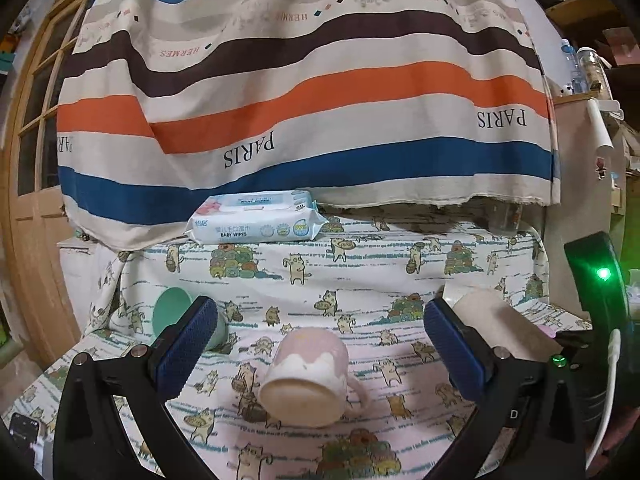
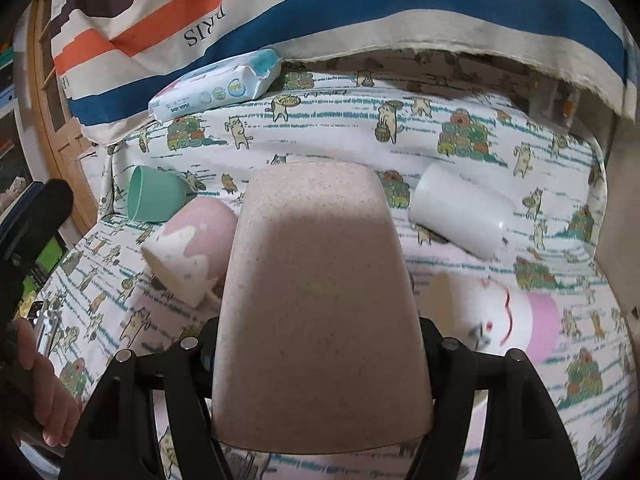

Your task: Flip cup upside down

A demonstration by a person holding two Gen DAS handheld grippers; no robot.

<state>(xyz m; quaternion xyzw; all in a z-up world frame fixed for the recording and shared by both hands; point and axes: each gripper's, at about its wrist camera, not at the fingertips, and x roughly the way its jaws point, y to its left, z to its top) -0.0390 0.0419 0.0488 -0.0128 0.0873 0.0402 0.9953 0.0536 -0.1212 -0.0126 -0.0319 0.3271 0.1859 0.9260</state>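
Gripping the speckled beige cup (image 2: 320, 304) between clenched fingers, our right gripper (image 2: 320, 356) holds it above the cat-print cloth (image 2: 460, 92), base pointing away from us. Just left of that cup a pink mug (image 2: 188, 248) lies on its side; beyond the mug lies a green cup (image 2: 152, 196). Our left gripper (image 1: 320, 344) hangs released, jaws wide, over the mug

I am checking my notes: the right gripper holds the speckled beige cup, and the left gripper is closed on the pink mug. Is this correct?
Not quite. The left gripper is open, empty; the pink mug lies on its side between its fingers, as the left wrist view shows. The right gripper does hold the speckled beige cup.
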